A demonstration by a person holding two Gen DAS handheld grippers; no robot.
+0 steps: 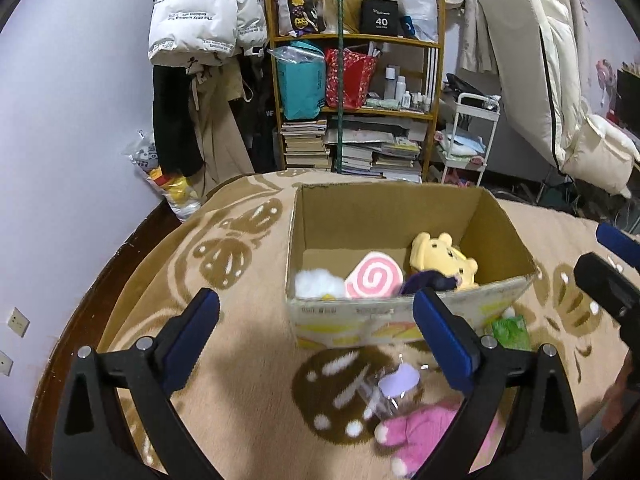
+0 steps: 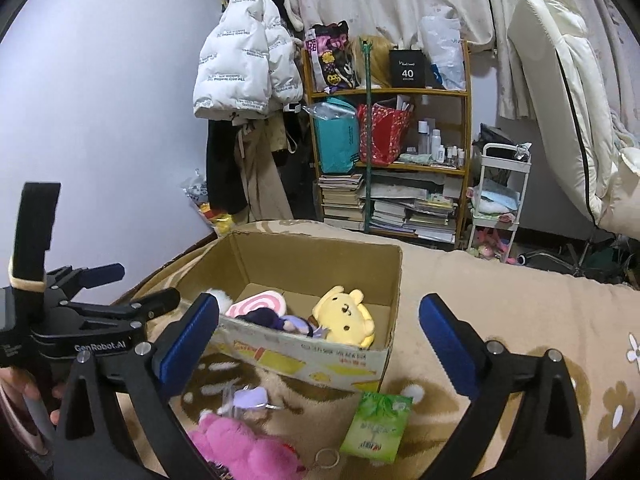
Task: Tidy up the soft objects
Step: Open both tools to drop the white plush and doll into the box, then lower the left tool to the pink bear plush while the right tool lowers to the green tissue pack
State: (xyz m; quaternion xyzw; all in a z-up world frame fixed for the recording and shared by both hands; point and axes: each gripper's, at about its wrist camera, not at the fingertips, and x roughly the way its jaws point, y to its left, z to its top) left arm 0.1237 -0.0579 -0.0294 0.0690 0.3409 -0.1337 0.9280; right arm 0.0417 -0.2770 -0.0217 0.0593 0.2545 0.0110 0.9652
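An open cardboard box stands on the tan patterned blanket. Inside lie a yellow plush dog, a pink swirl plush, a purple-haired doll and a white fluffy toy. In front of the box lie a pink plush, a lilac keychain toy and a green tissue pack. My left gripper is open and empty, near the box front. My right gripper is open and empty above the tissue pack.
A wooden shelf with books and bags stands behind the bed. Coats hang on the wall to the left. A white cart and folded bedding are on the right. The dark bed edge curves at left.
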